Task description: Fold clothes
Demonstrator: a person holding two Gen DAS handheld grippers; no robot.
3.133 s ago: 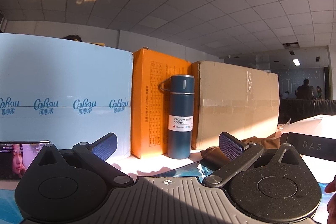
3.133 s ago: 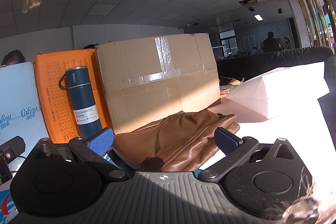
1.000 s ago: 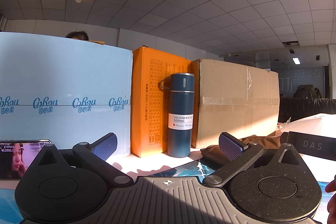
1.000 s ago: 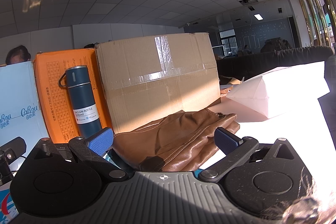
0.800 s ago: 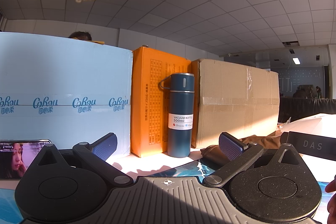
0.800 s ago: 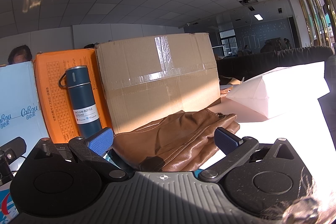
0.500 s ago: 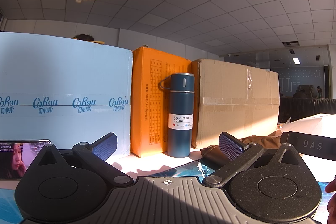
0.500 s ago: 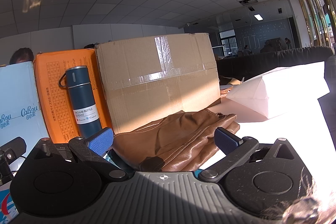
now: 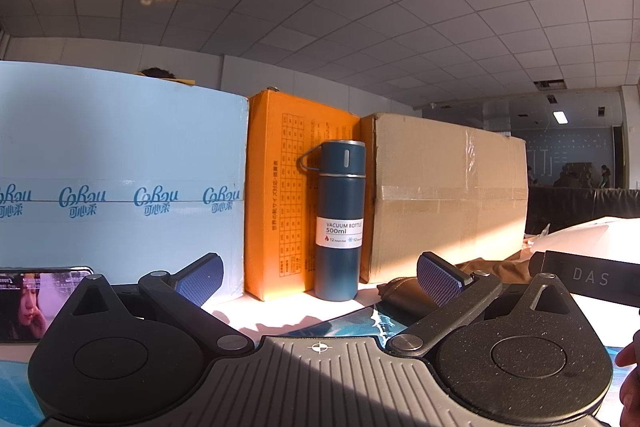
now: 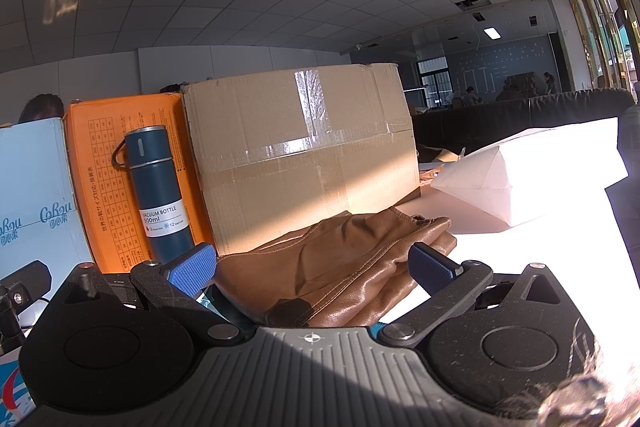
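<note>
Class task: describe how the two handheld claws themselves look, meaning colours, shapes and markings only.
Both the left claw and right claw have matte black bodies with two round discs, a ribbed grey centre plate bearing a small crosshair mark, black linkage bars, and blue textured fingertips.

The left gripper [image 9: 319, 277] points level and forward, its two blue-padded fingers [image 9: 438, 278] spread wide apart with nothing between them; the right gripper [image 10: 312, 269] is held the same way, level, its fingers [image 10: 188, 269] splayed wide and closed on nothing; both black bodies sit low in their views, dark linkage arms angling out to each pad; a bit of the person's hand [image 9: 629, 373] shows at the right edge of the left wrist view, behind and to the right of the left fingers.
</note>
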